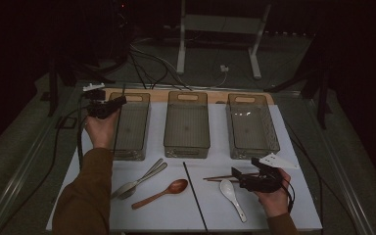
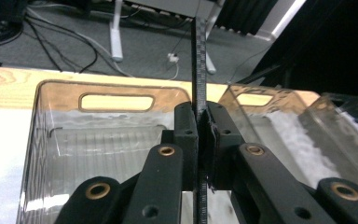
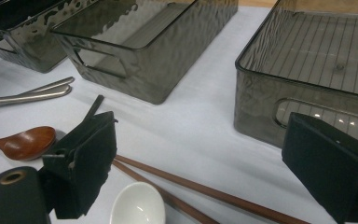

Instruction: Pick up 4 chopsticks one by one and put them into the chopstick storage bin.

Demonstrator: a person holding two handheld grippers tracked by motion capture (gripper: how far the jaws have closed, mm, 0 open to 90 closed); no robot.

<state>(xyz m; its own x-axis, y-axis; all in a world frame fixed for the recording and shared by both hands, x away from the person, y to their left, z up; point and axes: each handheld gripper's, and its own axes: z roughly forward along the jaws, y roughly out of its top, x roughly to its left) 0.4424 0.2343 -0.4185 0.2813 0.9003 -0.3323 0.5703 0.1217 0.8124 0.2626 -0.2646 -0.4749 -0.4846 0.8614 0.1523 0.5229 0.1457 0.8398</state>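
Note:
My left gripper (image 1: 119,102) hovers over the left clear bin (image 1: 127,152) and is shut on a thin black chopstick (image 2: 198,56), which stands upright between its jaws (image 2: 200,112). A second black chopstick (image 1: 195,196) lies on the white mat. My right gripper (image 1: 234,177) stands open low over a pair of brown chopsticks (image 3: 205,189) and a white ceramic spoon (image 3: 137,205), with nothing gripped. The spoon (image 1: 231,193) lies just in front of that gripper.
Three clear bins stand in a row at the back: left, middle (image 1: 187,147) and right (image 1: 254,149). A wooden spoon (image 1: 164,192) and two metal utensils (image 1: 139,180) lie at front left. Cables and a white stand sit beyond the table.

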